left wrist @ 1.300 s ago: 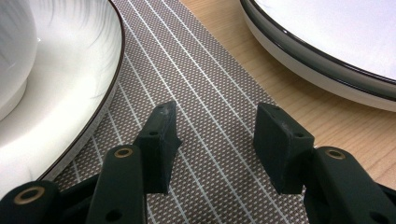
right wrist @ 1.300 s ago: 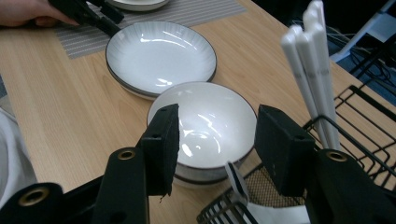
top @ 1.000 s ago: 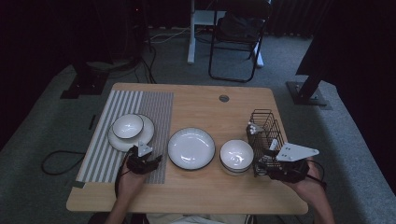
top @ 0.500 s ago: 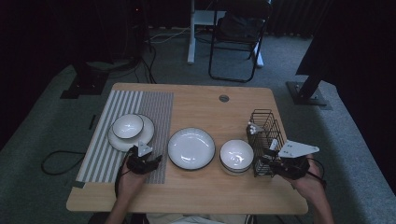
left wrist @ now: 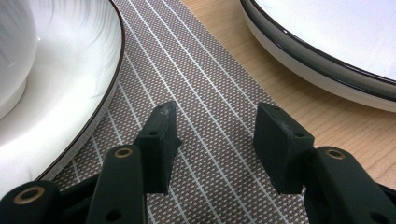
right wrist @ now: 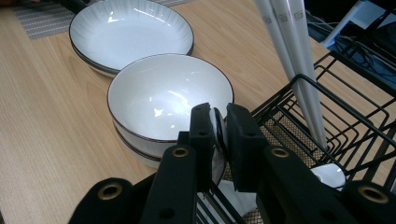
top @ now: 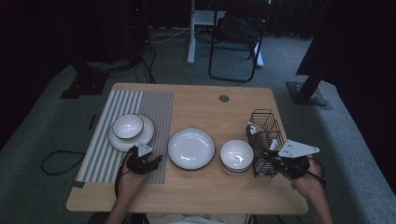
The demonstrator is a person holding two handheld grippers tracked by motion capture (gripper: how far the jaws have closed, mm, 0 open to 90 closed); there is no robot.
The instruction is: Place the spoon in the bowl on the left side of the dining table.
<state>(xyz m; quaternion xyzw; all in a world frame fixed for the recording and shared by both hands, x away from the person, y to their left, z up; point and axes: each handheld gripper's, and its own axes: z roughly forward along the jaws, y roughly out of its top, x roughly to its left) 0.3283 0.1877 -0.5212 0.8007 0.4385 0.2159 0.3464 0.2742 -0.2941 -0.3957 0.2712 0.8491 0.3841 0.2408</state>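
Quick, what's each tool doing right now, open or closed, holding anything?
Left tool: open, empty, over the placemat.
Right tool: just closed on a white spoon.

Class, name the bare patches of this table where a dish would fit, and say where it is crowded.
Free: the far strip of table beyond the plate, and the near edge. Crowded: the stacked bowls sit close beside the wire rack.

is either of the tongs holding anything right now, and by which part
The right tongs have just closed on a white spoon at the wire basket, pinching its handle end. The left tongs stand open over the striped mat, holding nothing.
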